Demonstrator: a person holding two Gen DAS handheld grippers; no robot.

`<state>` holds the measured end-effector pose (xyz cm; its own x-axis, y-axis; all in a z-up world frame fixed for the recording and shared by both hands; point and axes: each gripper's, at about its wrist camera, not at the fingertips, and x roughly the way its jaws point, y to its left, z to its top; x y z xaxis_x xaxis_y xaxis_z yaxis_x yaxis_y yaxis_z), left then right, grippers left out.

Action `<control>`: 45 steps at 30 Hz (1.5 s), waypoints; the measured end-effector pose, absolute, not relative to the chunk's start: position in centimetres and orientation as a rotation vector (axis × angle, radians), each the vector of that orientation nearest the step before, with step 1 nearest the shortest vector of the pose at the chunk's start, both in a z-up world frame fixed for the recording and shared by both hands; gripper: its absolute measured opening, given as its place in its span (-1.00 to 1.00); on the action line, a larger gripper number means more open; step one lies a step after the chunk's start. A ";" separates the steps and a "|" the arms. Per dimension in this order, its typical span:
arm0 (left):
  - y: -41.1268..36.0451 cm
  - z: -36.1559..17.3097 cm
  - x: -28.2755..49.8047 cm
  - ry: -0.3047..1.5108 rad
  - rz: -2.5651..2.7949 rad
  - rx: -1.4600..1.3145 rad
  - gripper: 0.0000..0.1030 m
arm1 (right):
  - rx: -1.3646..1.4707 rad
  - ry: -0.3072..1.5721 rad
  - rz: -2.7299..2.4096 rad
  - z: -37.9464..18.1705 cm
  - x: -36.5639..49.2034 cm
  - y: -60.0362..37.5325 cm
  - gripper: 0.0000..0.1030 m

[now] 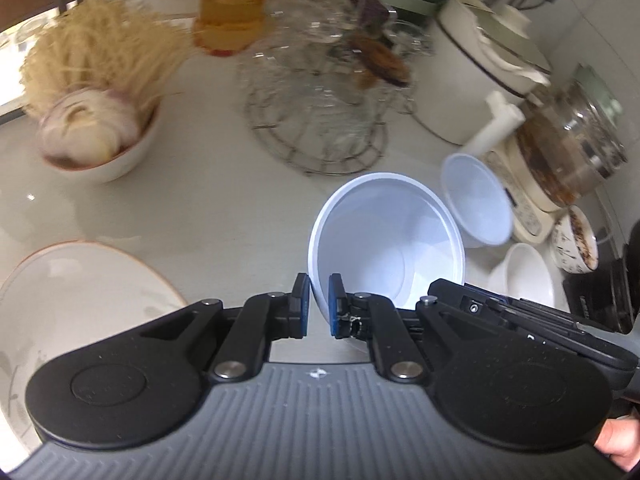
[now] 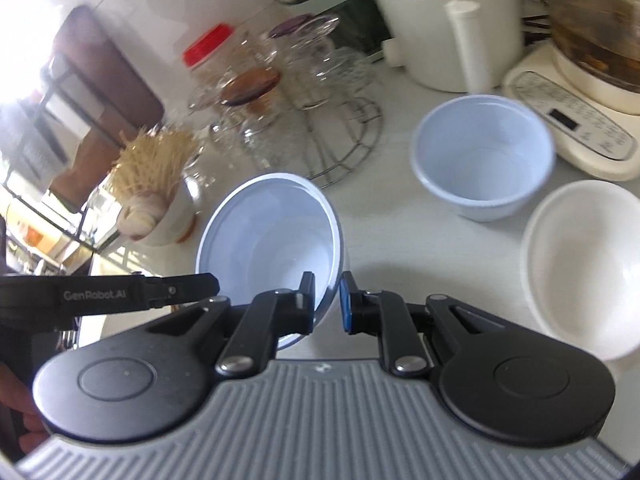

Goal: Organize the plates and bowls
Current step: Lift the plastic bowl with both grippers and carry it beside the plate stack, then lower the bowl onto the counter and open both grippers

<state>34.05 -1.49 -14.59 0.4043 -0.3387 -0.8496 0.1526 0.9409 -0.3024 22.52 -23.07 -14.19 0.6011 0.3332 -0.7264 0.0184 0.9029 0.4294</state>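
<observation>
A pale blue bowl (image 1: 388, 240) is held tilted above the counter by both grippers, one on each side of its rim. My left gripper (image 1: 319, 306) is shut on its left rim; the right gripper's body (image 1: 520, 316) shows at its right side. In the right wrist view my right gripper (image 2: 326, 300) is shut on the same bowl (image 2: 272, 236), with the left gripper (image 2: 120, 294) at its left. A second pale blue bowl (image 2: 482, 160) (image 1: 476, 204) and a white bowl (image 2: 584, 268) (image 1: 524, 276) stand on the counter to the right. A white plate (image 1: 76, 304) lies left.
A wire rack of glass cups (image 1: 320, 92) (image 2: 296, 92) stands behind. A bowl of garlic with pale bristles (image 1: 92, 120) sits far left. A white pot (image 1: 492, 64), a glass kettle on a cream base (image 2: 580, 92) and a patterned cup (image 1: 576, 244) crowd the right.
</observation>
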 end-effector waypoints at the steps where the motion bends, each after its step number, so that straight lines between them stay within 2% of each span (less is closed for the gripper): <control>1: -1.2 -14.7 34.1 1.117 -0.304 -0.191 -0.78 | 0.419 0.922 0.193 -14.4 22.7 -22.8 -0.70; 28: -0.1 -17.5 34.9 1.163 -0.258 -0.192 -0.75 | 0.368 0.981 0.184 -16.7 24.4 -21.3 -0.65; 30: 0.1 -17.5 34.9 1.168 -0.255 -0.193 -0.70 | 0.376 0.969 0.172 -16.5 24.3 -21.4 -0.65; 34: 0.4 -17.0 34.4 1.141 -0.243 -0.163 -0.19 | 0.355 0.942 0.155 -15.5 24.0 -21.7 -0.65; 35: 0.5 -16.8 34.3 1.130 -0.242 -0.159 -0.15 | 0.352 0.935 0.149 -15.3 23.9 -21.8 -0.64; 36: 0.6 -16.6 34.2 1.123 -0.240 -0.156 -0.14 | 0.349 0.931 0.144 -15.1 23.9 -21.9 -0.60; 38: 0.8 -16.1 33.9 1.112 -0.230 -0.151 -0.10 | 0.351 0.919 0.137 -14.6 23.7 -22.2 -0.27; 39: 0.9 -15.7 33.8 1.103 -0.225 -0.146 -0.08 | 0.352 0.908 0.136 -14.4 23.6 -22.3 -0.04; 40: 0.8 -15.2 33.6 1.092 -0.219 -0.134 0.01 | 0.346 0.895 0.133 -14.2 23.5 -22.4 0.07; 45: 0.6 -11.8 32.5 1.010 -0.218 -0.089 0.09 | 0.305 0.889 0.124 -12.8 23.1 -22.4 0.07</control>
